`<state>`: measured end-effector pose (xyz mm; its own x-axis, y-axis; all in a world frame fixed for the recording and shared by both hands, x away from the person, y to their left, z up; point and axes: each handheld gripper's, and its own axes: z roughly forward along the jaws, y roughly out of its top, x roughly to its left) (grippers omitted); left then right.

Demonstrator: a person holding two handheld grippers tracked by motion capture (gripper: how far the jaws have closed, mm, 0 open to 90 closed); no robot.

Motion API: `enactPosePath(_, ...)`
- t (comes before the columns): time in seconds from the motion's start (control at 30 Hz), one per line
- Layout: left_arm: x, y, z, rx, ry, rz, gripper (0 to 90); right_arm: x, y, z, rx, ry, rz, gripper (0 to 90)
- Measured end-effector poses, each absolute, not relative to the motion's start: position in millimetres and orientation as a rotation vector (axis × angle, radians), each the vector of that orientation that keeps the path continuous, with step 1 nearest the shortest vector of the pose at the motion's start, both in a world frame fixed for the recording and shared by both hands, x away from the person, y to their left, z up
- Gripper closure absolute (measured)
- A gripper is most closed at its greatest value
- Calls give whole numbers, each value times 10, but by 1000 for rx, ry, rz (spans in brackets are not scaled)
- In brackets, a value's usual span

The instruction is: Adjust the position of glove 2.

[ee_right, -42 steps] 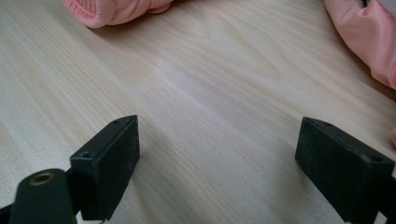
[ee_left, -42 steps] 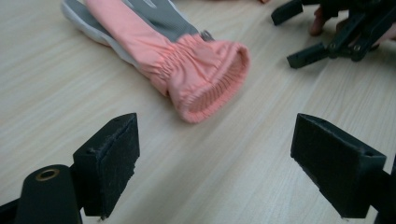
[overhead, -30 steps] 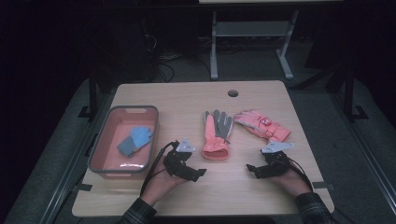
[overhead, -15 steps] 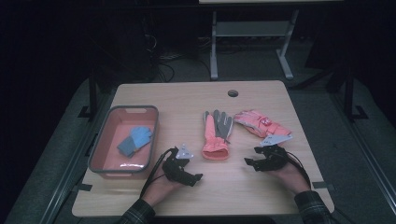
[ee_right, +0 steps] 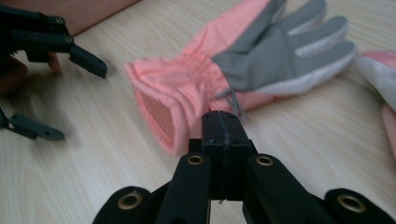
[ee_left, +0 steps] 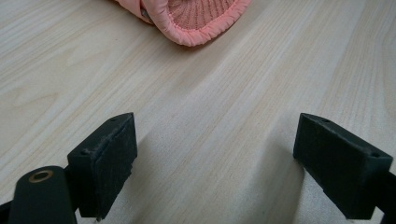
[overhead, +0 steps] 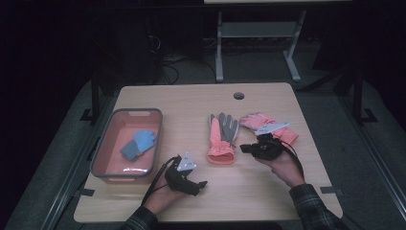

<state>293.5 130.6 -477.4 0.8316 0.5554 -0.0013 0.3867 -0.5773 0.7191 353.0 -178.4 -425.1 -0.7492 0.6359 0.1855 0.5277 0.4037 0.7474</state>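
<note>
- Where it lay mid-counter point(overhead: 191, 103), palm up, the coral glove point(overhead: 221, 139) showed grey fingers.
- Right claw point(overhead: 244, 148), just closed on nothing, hovered beside its cuff; left claw point(overhead: 203, 183) gaped.
- Second glove point(overhead: 265, 125) lay right; tub point(overhead: 103, 158) left.

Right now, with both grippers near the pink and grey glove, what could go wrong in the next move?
1. The right gripper has just closed with nothing between its jaws, in front of the pink and grey glove. If a pinch was meant, it probably missed and must be repeated.
2. The left gripper is open and low over the table, short of the glove's cuff. Pushing forward could shove the cuff instead of gripping it.
</note>
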Motion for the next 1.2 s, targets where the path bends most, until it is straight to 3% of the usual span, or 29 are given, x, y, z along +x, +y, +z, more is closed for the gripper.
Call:
enactPosePath(0.77,2931,1319,-4770,2265,678,295,129,3746,-1146,-4244,942,2612,1272,900)
enactPosePath(1.2,2930,1320,-4771,2264,677,293,129,3721,-1251,-4328,965,2629,1222,900)
